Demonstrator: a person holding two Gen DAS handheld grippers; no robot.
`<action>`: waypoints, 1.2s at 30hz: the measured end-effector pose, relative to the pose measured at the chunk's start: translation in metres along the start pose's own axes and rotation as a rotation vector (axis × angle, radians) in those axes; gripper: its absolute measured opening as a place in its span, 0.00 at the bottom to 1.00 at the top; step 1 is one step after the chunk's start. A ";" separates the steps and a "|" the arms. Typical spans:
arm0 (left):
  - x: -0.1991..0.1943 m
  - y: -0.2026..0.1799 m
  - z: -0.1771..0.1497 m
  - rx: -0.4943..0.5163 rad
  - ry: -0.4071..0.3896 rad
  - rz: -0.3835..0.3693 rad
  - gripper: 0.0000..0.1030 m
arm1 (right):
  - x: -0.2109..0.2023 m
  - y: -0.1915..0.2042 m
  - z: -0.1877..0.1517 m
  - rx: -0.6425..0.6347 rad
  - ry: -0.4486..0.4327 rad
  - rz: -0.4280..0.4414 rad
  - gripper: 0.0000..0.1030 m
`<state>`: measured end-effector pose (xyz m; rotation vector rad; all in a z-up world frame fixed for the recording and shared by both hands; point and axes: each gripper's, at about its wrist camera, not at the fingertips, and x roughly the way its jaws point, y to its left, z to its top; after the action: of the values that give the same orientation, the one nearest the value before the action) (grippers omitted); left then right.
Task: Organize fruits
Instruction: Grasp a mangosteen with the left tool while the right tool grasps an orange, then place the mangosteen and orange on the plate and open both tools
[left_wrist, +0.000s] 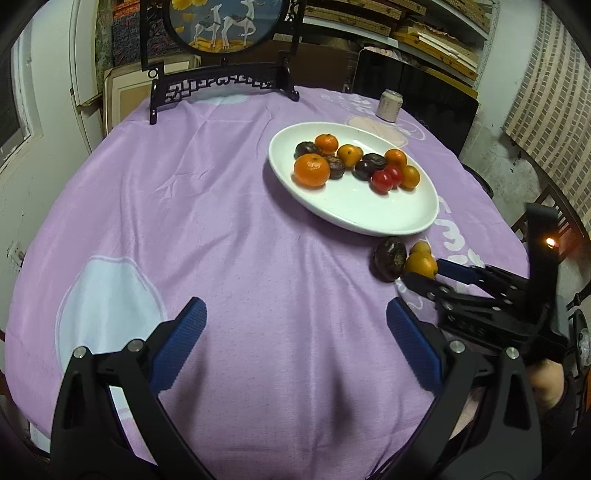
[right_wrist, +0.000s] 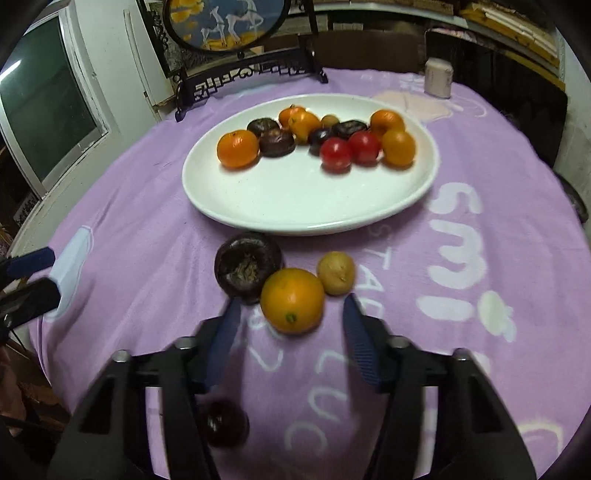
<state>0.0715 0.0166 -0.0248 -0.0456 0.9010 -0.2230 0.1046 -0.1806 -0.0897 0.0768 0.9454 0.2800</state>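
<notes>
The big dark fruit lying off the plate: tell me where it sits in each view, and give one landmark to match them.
Left wrist view: the big dark fruit is at right of centre, just below the white plate's near rim, touching an orange fruit.
Right wrist view: it is at centre left, just below the plate, left of the orange fruit, ahead of the open right gripper.
Shared landmark: the white plate.
</notes>
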 end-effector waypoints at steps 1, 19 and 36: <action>0.001 -0.001 0.000 0.002 0.005 0.000 0.97 | 0.002 -0.001 0.001 0.005 0.004 0.001 0.34; 0.097 -0.099 0.021 0.177 0.115 0.119 0.97 | -0.102 -0.064 -0.043 0.127 -0.159 -0.019 0.34; 0.102 -0.106 0.016 0.166 0.127 0.019 0.39 | -0.109 -0.068 -0.042 0.140 -0.173 0.028 0.34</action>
<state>0.1268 -0.1094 -0.0792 0.1329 1.0061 -0.2846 0.0240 -0.2774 -0.0410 0.2389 0.7913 0.2289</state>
